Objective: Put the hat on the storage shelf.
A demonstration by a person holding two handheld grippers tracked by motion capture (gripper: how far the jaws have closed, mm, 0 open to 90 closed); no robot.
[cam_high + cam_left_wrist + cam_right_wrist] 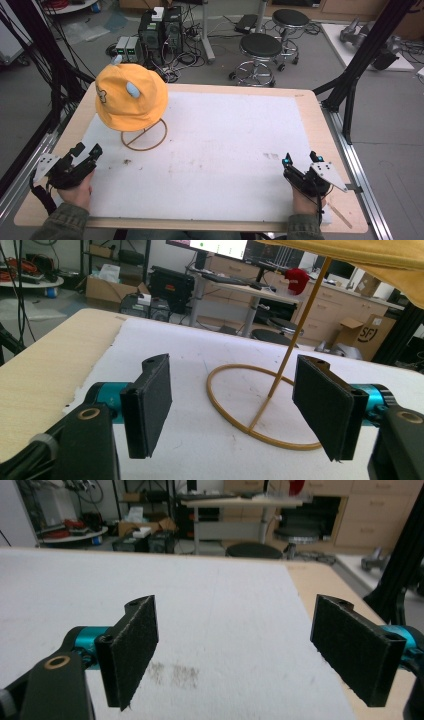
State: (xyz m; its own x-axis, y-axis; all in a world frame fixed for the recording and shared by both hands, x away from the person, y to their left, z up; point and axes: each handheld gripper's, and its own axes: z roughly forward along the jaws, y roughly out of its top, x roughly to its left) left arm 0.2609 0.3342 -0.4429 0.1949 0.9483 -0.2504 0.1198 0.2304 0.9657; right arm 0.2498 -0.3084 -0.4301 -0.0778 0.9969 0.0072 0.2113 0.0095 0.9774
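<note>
A yellow bucket hat (131,95) with small grey ears sits on a thin wire stand (145,134) at the table's back left. The left gripper view looks up at the hat's brim (380,255) and the stand's ring base (260,407). My left gripper (86,150) is open at the front left, short of the stand, nothing between its pads (150,407). My right gripper (301,159) is open at the front right over the white mat, with its pads (132,647) wide apart and empty.
A white mat (215,150) covers most of the wooden table (310,107). Faint stains (272,156) mark the mat near the right gripper. Stools (260,50), computer boxes and cables stand on the floor beyond the far edge. A black frame post (360,55) rises at the right.
</note>
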